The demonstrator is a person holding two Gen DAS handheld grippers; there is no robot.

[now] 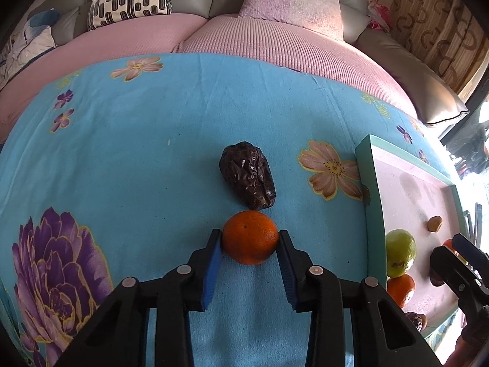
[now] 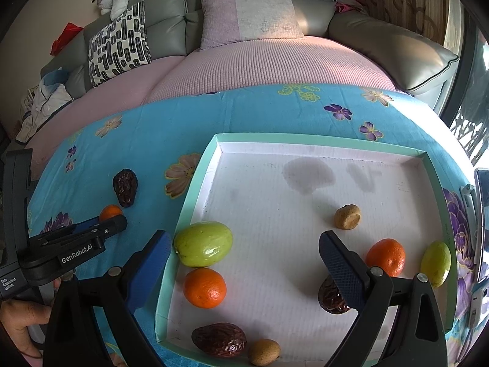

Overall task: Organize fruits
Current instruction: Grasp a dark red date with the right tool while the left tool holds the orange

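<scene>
left hand-held gripper (image 1: 249, 241) grips orange (image 1: 250, 237).

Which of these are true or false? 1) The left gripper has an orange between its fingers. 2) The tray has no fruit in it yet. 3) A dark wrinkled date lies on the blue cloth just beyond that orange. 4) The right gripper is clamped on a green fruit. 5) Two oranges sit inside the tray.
1) True: the left gripper has both blue pads against the orange.
2) False: the tray already holds oranges, green fruits, dates and small brown fruits.
3) True: the date lies on the cloth just past the orange.
4) False: the right gripper is wide open above the tray, holding nothing.
5) True: one orange near the left wall, another to the right.
</scene>
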